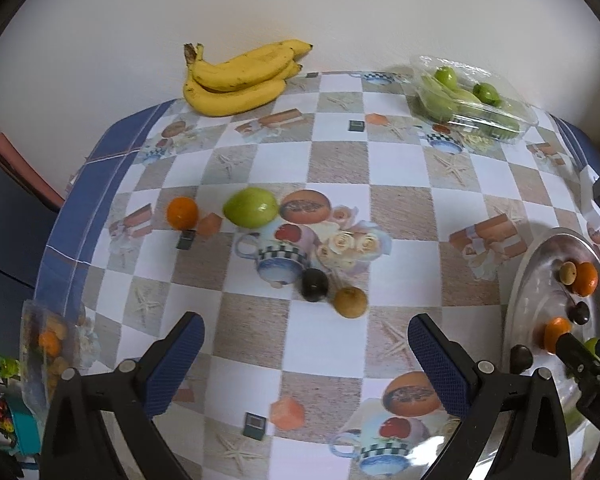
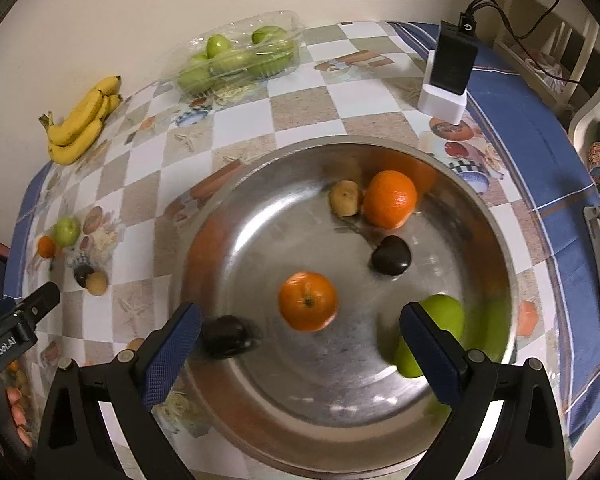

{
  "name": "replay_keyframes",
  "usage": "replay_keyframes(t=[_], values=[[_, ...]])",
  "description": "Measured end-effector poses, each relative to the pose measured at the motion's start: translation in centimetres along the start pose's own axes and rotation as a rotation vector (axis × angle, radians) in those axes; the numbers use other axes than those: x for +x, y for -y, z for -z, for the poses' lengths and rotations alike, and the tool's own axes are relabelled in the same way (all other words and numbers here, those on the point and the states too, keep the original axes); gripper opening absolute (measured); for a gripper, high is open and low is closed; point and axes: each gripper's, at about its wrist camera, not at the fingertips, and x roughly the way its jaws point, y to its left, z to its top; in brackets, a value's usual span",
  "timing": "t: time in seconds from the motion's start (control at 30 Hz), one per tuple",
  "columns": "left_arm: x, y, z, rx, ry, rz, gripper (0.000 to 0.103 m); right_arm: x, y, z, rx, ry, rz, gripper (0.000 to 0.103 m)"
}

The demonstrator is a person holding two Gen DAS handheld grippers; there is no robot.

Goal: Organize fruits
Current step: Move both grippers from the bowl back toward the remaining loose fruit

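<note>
A steel bowl (image 2: 260,208) holds two oranges (image 2: 307,301), a brown fruit (image 2: 344,198), two dark fruits (image 2: 391,256) and a green apple (image 2: 443,316). My right gripper (image 2: 300,344) is open and empty above the bowl's near side. On the checked cloth lie an orange (image 1: 182,212), a green apple (image 1: 251,207), a dark fruit (image 1: 315,285) and a brown fruit (image 1: 351,301). My left gripper (image 1: 305,360) is open and empty, just short of the dark and brown fruits. The bowl (image 1: 539,280) sits at its right.
Bananas (image 1: 240,78) lie at the back by the wall. A clear box of green fruit (image 1: 471,100) stands at the back right. A black device in a white stand (image 2: 449,76) is behind the bowl. A bag of fruit (image 1: 46,356) hangs at the table's left edge.
</note>
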Motion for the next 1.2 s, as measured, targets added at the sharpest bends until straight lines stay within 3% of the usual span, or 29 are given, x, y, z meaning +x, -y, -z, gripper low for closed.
replay_keyframes(t=[0.2,0.43,0.63,1.03,1.2], values=[[-0.3,-2.3,-0.2,0.008,0.013,-0.012,0.103,-0.2,-1.8,0.1,-0.021,0.016,0.002,0.100],[0.0,-6.4,-0.2,-0.052,0.010,-0.029,0.103,-0.6,-4.9,0.5,-0.083,0.049,-0.024,0.100],[0.5,-9.7,0.0,-0.103,0.004,-0.017,0.103,-1.3,-8.2,0.9,-0.128,0.084,-0.104,0.100],[2.4,-13.6,0.4,-0.179,-0.029,-0.004,0.103,1.0,-16.0,1.6,-0.289,0.036,-0.144,0.100],[3.6,-14.2,0.0,-0.246,-0.041,0.062,0.103,1.8,-18.1,1.0,-0.337,0.043,-0.128,0.100]])
